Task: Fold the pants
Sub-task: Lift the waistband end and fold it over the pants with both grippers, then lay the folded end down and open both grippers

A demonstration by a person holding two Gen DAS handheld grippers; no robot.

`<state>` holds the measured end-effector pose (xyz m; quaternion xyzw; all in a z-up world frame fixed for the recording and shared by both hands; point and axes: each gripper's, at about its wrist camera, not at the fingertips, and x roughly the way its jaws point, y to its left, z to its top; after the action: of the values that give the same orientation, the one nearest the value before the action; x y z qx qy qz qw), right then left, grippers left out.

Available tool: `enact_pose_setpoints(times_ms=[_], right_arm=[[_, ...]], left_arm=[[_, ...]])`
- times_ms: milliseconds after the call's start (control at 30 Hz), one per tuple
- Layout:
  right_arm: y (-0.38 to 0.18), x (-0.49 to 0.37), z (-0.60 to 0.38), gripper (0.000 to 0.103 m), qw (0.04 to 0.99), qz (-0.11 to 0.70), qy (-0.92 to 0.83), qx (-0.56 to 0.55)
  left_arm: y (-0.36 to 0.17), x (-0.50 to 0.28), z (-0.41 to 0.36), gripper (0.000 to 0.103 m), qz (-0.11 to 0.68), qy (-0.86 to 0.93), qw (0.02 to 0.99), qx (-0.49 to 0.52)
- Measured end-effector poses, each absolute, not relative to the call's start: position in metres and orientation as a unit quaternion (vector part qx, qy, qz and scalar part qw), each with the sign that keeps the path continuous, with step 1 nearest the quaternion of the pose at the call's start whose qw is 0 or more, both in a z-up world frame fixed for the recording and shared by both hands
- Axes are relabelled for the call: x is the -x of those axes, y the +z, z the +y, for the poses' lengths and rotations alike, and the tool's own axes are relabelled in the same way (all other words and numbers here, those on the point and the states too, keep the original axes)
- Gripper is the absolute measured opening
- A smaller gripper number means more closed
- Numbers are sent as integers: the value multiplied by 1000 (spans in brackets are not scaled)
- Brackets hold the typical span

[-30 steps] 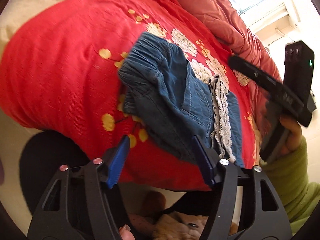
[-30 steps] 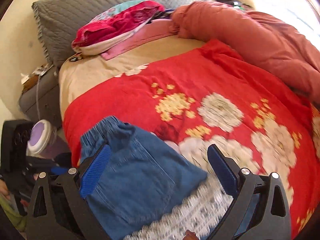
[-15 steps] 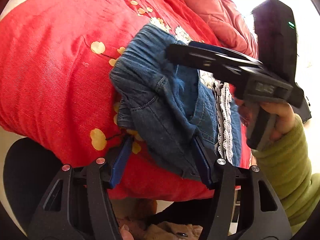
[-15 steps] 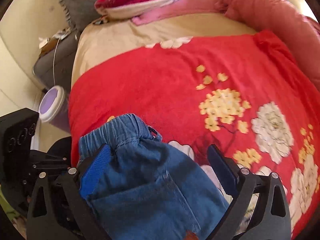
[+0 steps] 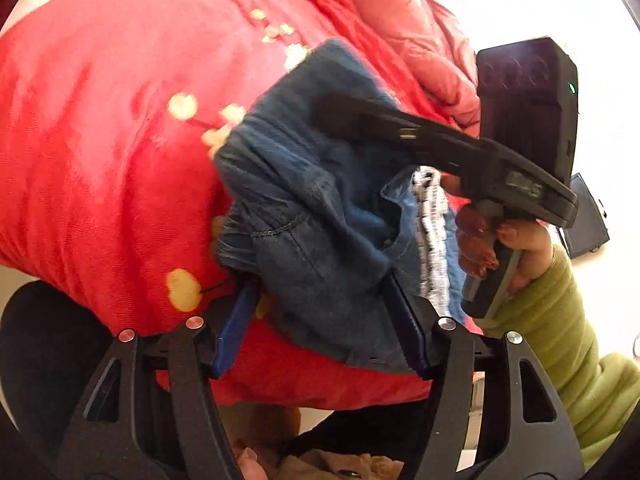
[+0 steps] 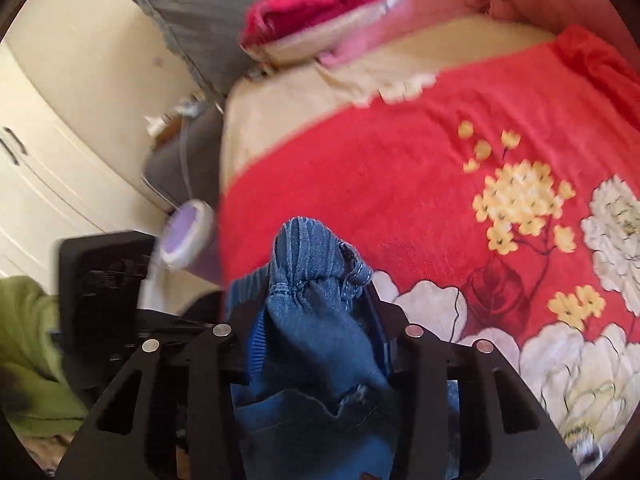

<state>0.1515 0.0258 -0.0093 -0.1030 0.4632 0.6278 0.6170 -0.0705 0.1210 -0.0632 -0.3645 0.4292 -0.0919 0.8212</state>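
Underneath, red floral blanket over the bed, grey pillow at its head. Denim pants, lace-trimmed, bunched at the blanket's near edge. Right gripper narrowed on the elastic waistband; left gripper wide, its blue pads either side of the pants' lower fold, not clamping.

Matt blue denim pants with white lace trim; soft red blanket.
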Motion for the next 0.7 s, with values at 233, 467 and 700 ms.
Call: enact_pose_setpoints(times_ms=[233,467,700], right_arm=[[31,-156,-35,40,645,420,636,51],[45,-163,-97,40,681,397,615,18],[41,-166,-148,40,704,385,597,-1]], left_arm=[[-43,67,101,59,406,-115,836,350],[-19,46,53,59,406,-141,852,299],[-12,23,5,59,413,-161,855,270]])
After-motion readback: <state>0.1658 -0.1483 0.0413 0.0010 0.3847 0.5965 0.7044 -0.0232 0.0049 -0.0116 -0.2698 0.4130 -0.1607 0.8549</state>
